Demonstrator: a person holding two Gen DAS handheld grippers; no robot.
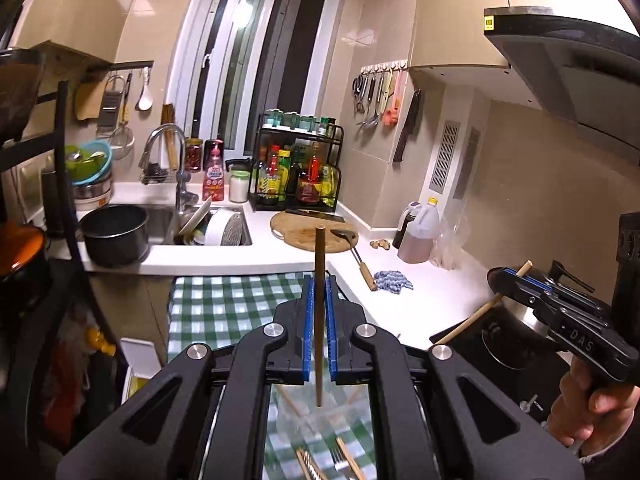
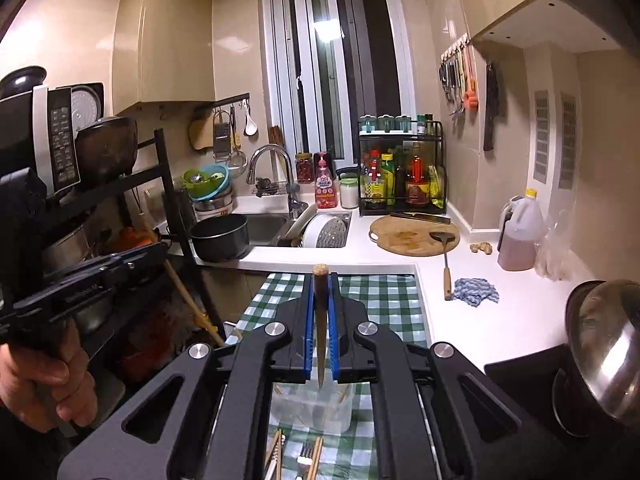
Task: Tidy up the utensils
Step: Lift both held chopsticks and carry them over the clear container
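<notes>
Above the checkered cloth (image 1: 224, 304), left tongs (image 1: 319, 280) and right tongs (image 2: 320, 280) each clamp one chopstick (image 1: 319, 312).

"DAS" in white on right claw (image 1: 516, 280) body; other labels unreadable.

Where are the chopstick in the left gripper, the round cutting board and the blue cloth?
chopstick (image 1: 319, 300), left wrist view, mid-shaft between the pads.
cutting board (image 1: 304, 232), left wrist view, bare wood.
blue cloth (image 2: 476, 291), right wrist view, its middle.
</notes>
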